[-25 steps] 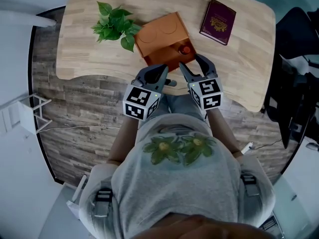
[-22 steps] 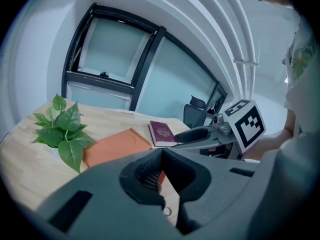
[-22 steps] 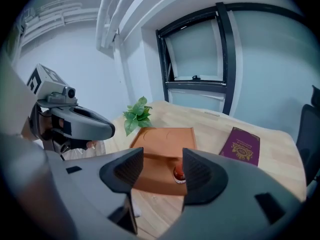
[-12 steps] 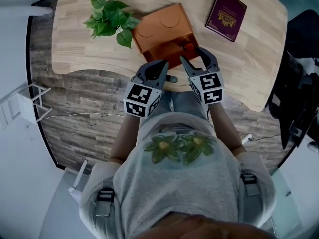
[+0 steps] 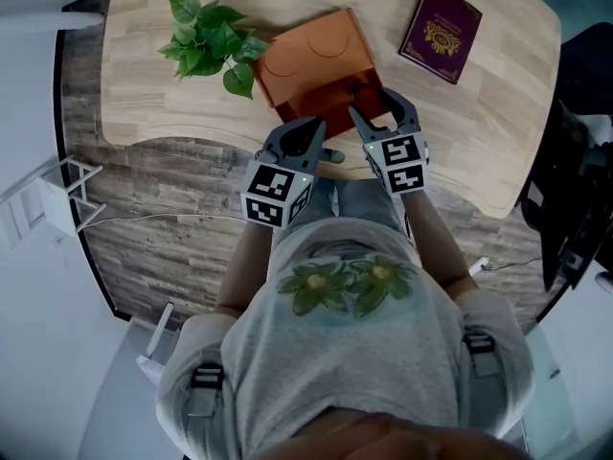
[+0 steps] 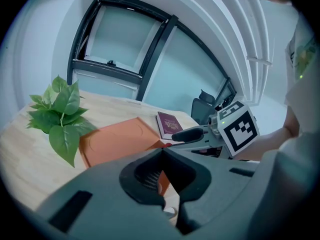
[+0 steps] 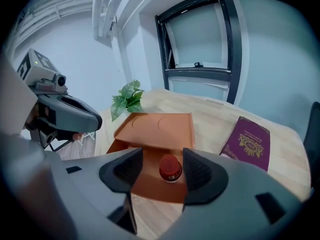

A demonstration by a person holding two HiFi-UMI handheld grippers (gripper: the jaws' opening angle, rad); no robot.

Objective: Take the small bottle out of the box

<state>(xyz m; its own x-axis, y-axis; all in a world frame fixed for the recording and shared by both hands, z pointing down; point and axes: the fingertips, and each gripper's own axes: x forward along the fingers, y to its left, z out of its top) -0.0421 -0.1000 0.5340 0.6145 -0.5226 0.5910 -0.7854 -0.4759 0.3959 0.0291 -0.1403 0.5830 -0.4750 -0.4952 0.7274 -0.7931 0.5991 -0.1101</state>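
The bottle (image 7: 170, 168) stands upright inside the open box (image 7: 156, 193), near its front wall, red cap up. The right gripper (image 5: 375, 108) is spread, with one jaw on each side of the cap and neither touching, which looks like alignment for a grasp. The left gripper (image 6: 162, 153) is closed on nothing, in front of the box and clear of it.

Counter (image 5: 144, 94) across the upper frame.
Box (image 5: 306, 60) at centre (small bottle (image 7: 170, 168) inside), plant (image 5: 211, 38) just left of it, booklet (image 5: 441, 32) well apart at upper right.
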